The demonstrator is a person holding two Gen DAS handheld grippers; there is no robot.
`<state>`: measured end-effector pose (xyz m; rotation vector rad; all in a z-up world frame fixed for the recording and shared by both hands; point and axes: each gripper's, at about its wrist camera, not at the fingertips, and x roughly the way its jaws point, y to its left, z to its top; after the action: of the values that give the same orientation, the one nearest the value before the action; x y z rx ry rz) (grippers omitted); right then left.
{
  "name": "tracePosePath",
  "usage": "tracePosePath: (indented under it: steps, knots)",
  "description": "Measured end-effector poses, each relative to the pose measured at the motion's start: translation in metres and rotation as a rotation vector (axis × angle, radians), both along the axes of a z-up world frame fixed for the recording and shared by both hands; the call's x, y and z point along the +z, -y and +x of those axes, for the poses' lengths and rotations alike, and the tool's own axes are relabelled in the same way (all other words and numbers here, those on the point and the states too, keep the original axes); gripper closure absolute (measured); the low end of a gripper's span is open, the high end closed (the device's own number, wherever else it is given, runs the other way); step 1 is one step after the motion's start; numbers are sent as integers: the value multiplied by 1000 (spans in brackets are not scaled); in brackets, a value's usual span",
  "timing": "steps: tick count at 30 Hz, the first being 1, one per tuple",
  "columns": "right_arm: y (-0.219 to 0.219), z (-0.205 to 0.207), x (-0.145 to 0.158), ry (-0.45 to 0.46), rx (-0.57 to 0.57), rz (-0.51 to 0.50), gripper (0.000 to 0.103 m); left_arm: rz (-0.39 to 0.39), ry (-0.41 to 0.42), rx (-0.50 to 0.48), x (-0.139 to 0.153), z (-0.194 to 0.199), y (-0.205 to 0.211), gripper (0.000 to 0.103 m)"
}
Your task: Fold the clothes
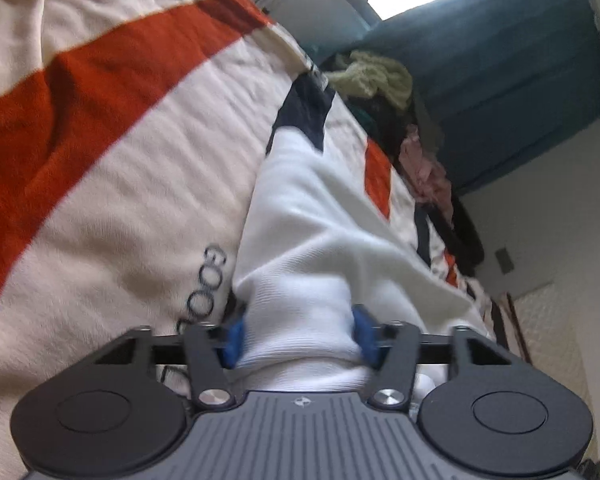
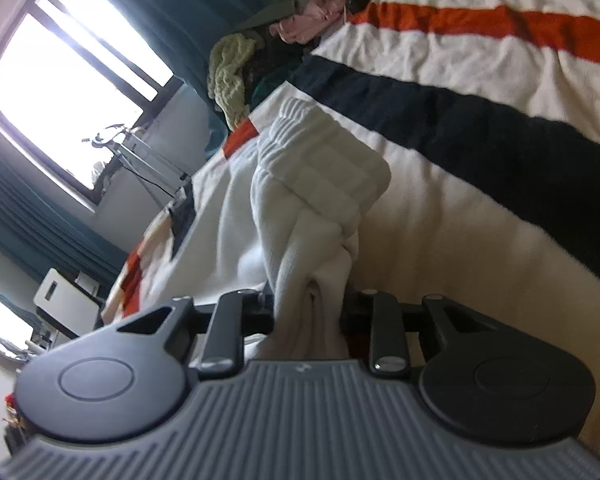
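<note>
A white knitted garment (image 1: 320,216) lies along the striped blanket (image 1: 120,152) on the bed. My left gripper (image 1: 298,336) is shut on a bunched end of it, the cloth squeezed between the blue pads (image 1: 233,338). In the right wrist view the same white garment (image 2: 312,208) shows a thick ribbed cuff folded over. My right gripper (image 2: 310,312) is shut on another bunched part of it, and the cloth hides its fingertips.
A heap of other clothes (image 1: 384,80), yellow-green, dark and pink, sits at the far edge of the bed and shows again as the clothes pile (image 2: 260,52). Teal curtains (image 1: 520,80) and a bright window (image 2: 68,76) stand behind. The blanket (image 2: 480,152) spreads wide to the right.
</note>
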<state>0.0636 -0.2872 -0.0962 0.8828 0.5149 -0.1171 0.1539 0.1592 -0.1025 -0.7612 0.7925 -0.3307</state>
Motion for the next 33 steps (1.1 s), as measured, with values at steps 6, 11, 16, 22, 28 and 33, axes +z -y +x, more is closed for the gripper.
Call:
tracePosePath:
  steps: [6,11,16,22,28,33]
  knots:
    - [9,-14,43,65,-23,-26,79,-44,128,-18,58,2,23,65]
    - [45,-19,87,147,-75,-35,80,-81,222,-92,108,16,70,67]
    - [115,5,121,162,-132,-36,80,-56,251,-188,139,68,167,68]
    - [210,54,149,208,-227,-94,80,-33,328,-288,169,144,291,68]
    - [270,90,121,227,-334,-185,79,41,375,-345,149,206,401,67]
    - [284,86,34,74,-373,-119,79,178,345,-451,61,202,428,67]
